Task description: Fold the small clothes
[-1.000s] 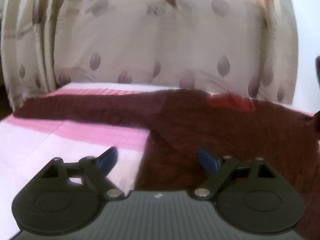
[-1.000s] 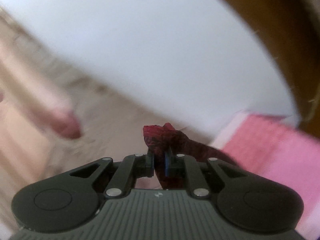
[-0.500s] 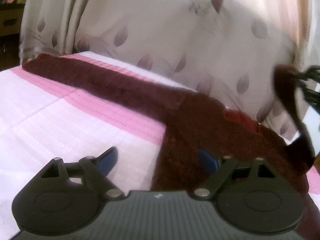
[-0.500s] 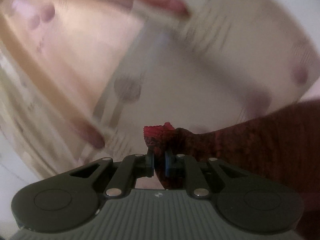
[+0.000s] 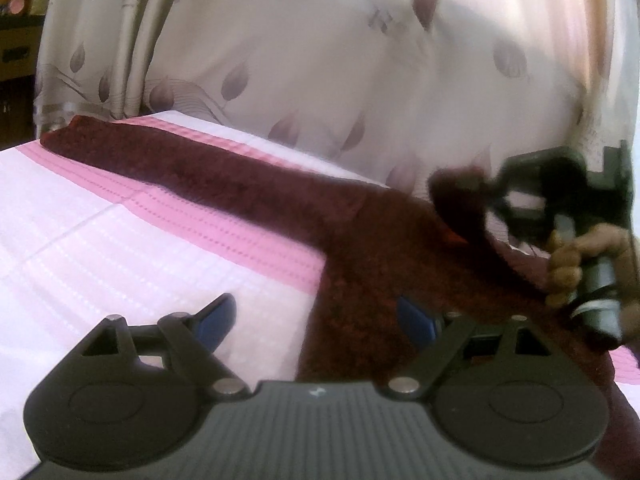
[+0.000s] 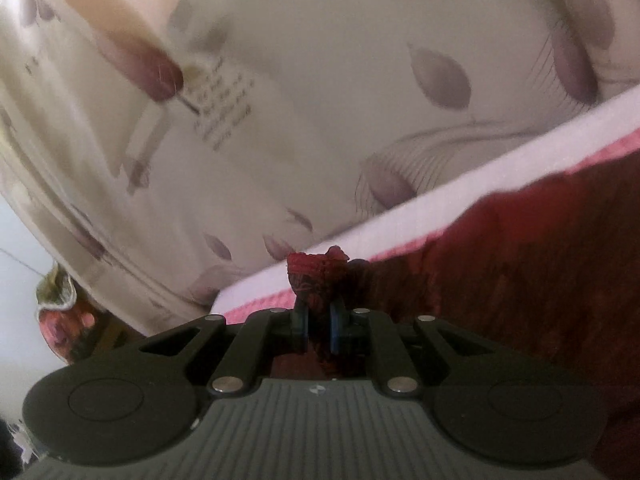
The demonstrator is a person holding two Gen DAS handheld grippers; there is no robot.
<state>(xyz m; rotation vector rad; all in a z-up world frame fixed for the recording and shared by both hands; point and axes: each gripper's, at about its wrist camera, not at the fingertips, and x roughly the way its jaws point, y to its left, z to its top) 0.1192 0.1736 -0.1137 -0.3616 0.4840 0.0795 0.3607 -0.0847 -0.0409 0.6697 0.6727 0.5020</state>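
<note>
Between right hand-held gripper point(image 6: 319, 322) pads, maroon garment point(image 6: 540, 300).

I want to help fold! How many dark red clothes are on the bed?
1: the dark red garment lies across the pink bed sheet, one end pinched in the right gripper.

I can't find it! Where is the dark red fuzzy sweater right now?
The dark red sweater lies spread on the pink striped bedspread before the leaf-print curtain; the right claw pinches one end on the left-wrist view's right side.
</note>
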